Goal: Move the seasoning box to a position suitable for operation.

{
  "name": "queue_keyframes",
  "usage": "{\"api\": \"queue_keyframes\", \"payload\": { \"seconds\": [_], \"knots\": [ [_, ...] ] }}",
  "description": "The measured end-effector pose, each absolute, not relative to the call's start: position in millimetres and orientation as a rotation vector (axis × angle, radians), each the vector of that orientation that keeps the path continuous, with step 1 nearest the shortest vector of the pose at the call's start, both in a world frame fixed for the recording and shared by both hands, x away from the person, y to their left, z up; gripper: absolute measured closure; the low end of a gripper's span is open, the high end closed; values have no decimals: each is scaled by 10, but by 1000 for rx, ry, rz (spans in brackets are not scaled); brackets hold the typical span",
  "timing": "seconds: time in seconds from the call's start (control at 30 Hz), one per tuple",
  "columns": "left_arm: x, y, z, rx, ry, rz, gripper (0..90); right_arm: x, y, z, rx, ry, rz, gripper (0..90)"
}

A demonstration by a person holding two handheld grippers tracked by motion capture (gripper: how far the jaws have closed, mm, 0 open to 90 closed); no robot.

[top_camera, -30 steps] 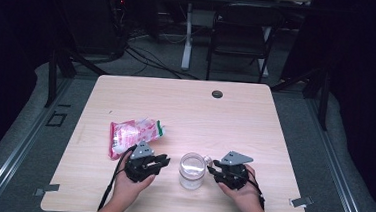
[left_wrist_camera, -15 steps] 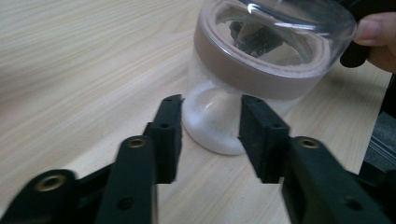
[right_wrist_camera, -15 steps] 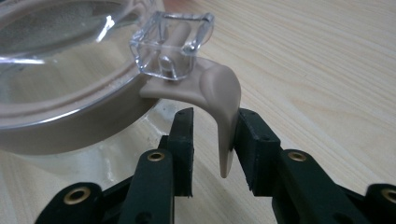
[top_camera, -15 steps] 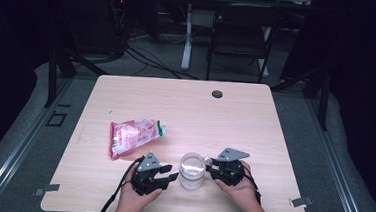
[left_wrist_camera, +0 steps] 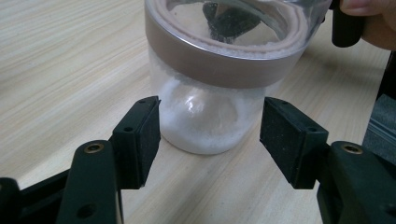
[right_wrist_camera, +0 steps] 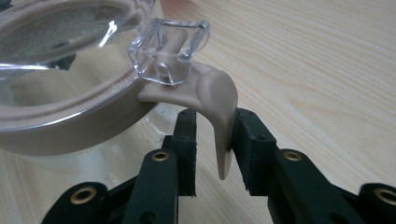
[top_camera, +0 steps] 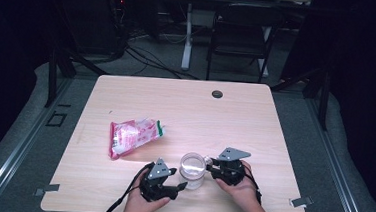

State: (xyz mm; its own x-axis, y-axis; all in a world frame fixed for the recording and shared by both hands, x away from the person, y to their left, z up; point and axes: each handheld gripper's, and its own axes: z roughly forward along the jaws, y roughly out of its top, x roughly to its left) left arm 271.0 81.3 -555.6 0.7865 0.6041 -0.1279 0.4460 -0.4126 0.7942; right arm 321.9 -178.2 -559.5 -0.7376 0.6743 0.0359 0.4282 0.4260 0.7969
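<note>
Left gripper [top_camera: 183,186] has dropped from beside the pink bag toward the near edge of the counter [top_camera: 255,120] and turned its fingers at the jar [top_camera: 192,170]; right gripper [top_camera: 210,166] has closed in on the jar's right side, jar itself unmoved. High view: jar stands upright near the counter's front edge, between the two grippers; left gripper sits just front-left of the jar, right gripper touches the jar's right side at lid height; pink snack bag [top_camera: 134,136] lies well to the jar's back-left; dark round hole [top_camera: 217,94] far behind the jar; chair [top_camera: 241,37] beyond the counter. Left gripper view: left gripper [left_wrist_camera: 210,135] fingers [left_wrist_camera: 140,140] spread wide, wider than the jar, one each side of the jar's lower body, not touching it, holding nothing; jar [left_wrist_camera: 210,112] glass with white grains inside and a tan band under the clear lid. Right gripper view: right gripper [right_wrist_camera: 214,149] fingers [right_wrist_camera: 250,149] nearly closed, pinching the tan latch tab [right_wrist_camera: 219,121] that hangs down from the clear clasp [right_wrist_camera: 169,44] on the jar's lid [right_wrist_camera: 60,51].
</note>
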Motion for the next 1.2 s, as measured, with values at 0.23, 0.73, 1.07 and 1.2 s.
{"api": "queue_keyframes", "payload": {
  "seconds": [0.23,0.73,1.07,1.2],
  "knots": [
    [2732,827,-5535,2084,758,208,424,3183,-1801,-5593,929,2398,1203,718],
    [2854,892,-5512,2049,763,167,465,3039,-1829,-5566,912,2391,1161,751],
    [2867,854,-5471,2044,726,146,503,2970,-1900,-5550,907,2387,1123,758],
    [2861,860,-5377,2039,681,138,505,2942,-1942,-5548,910,2391,1130,757]
  ]
}}
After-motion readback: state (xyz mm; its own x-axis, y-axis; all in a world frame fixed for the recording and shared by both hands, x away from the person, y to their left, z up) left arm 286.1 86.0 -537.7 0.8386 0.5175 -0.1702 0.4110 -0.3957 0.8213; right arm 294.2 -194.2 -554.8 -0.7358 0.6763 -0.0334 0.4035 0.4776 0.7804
